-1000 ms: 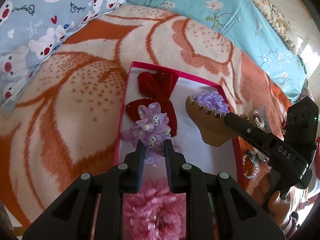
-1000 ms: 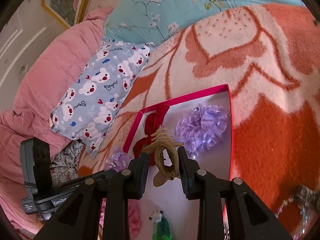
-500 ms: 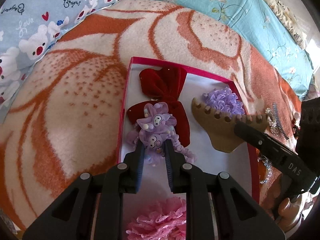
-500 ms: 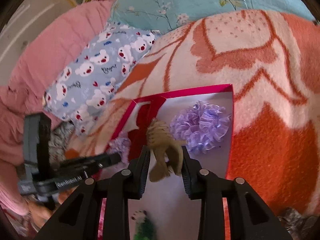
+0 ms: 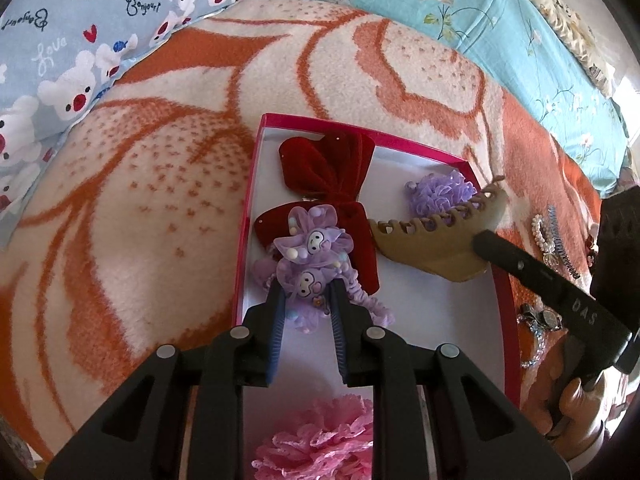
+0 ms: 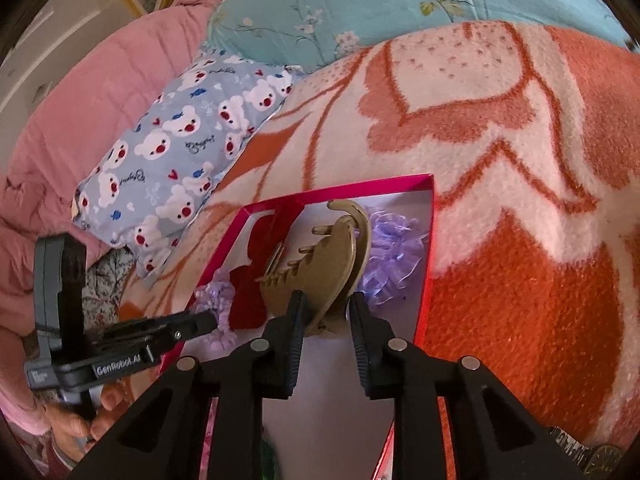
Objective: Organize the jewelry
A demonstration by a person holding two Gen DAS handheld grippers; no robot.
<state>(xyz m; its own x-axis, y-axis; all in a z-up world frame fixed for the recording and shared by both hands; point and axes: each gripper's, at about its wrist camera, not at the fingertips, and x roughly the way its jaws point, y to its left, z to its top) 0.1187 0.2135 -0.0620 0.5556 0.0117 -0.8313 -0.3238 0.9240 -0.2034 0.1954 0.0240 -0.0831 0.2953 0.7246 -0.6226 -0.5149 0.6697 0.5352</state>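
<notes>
Holding claw clip (image 6: 320, 268) in right tool (image 6: 325, 316), jaws closing on its hinge end, long axis pointing ahead over box (image 6: 427, 264), toward purple scrunchie (image 6: 394, 256). Left tool (image 5: 306, 304) is pinching purple charm ties (image 5: 310, 256) at box's left edge.

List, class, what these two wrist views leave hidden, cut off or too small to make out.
- Pink frilly scrunchie: left wrist view, lower part hidden by the left gripper.
- Small beaded jewellery on the orange-and-cream blanket: too small to identify.
- Pink-rimmed white box: right wrist view, near end hidden by the right gripper.
- Green item: barely visible.
</notes>
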